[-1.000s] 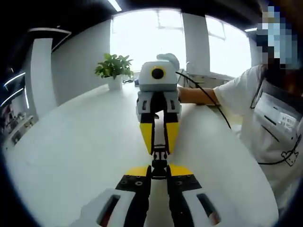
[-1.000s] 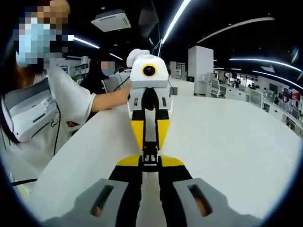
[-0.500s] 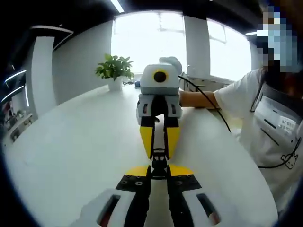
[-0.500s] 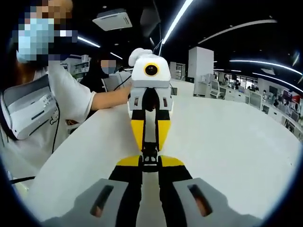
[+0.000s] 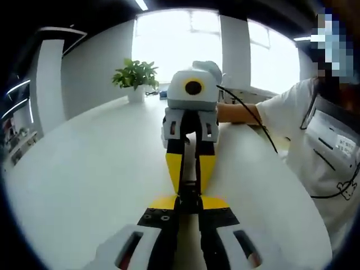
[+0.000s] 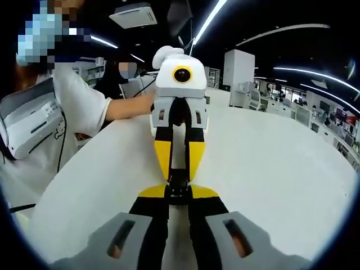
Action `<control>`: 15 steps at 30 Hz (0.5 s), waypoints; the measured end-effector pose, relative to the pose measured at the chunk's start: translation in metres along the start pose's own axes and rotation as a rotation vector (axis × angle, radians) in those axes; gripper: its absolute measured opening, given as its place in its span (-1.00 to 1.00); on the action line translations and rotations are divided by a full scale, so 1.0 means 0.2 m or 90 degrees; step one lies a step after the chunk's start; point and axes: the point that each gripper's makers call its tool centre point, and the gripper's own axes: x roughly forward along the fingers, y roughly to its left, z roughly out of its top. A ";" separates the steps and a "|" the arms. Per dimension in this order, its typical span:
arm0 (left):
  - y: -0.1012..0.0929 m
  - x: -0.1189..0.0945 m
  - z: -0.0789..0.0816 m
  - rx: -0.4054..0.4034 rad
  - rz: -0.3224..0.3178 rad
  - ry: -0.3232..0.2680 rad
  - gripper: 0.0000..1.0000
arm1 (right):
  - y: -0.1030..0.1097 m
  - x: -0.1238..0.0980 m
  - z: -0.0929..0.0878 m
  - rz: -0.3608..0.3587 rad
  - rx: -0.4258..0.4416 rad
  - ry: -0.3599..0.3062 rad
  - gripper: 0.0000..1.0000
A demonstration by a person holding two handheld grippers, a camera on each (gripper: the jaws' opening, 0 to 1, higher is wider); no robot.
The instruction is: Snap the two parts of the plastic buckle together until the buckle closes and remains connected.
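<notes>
A small black plastic buckle (image 5: 189,195) is pinched between two grippers that meet tip to tip above a white table (image 5: 84,180). My left gripper (image 5: 189,205) rises from the bottom of the left gripper view, shut on its end of the buckle. Facing it from above, my right gripper (image 5: 189,184) is shut on the other end. In the right gripper view the buckle (image 6: 178,185) sits between my right gripper (image 6: 179,195) and the left gripper (image 6: 179,175). The yellow fingertips nearly touch. The buckle's joint is mostly hidden by them.
A potted plant (image 5: 135,79) stands at the table's far edge by bright windows. The person holding the grippers, in a white shirt (image 5: 320,140), stands at the table's side (image 6: 39,124). Another person (image 6: 121,79) is behind. An office with desks lies beyond (image 6: 292,107).
The two grippers have pushed closer together. The stretch of buckle visible between their fingertips has shortened, and the opposite gripper looms larger in both views.
</notes>
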 end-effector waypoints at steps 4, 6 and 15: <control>0.01 -0.01 0.01 -0.003 0.001 -0.008 -0.77 | 0.00 0.00 -0.01 0.002 -0.002 0.003 -0.73; 0.01 -0.02 0.02 -0.004 0.005 -0.013 -0.77 | 0.00 -0.01 -0.01 0.003 -0.004 0.002 -0.65; 0.01 -0.03 0.05 -0.013 0.007 -0.036 -0.77 | -0.03 -0.02 -0.02 -0.023 0.001 0.004 -0.64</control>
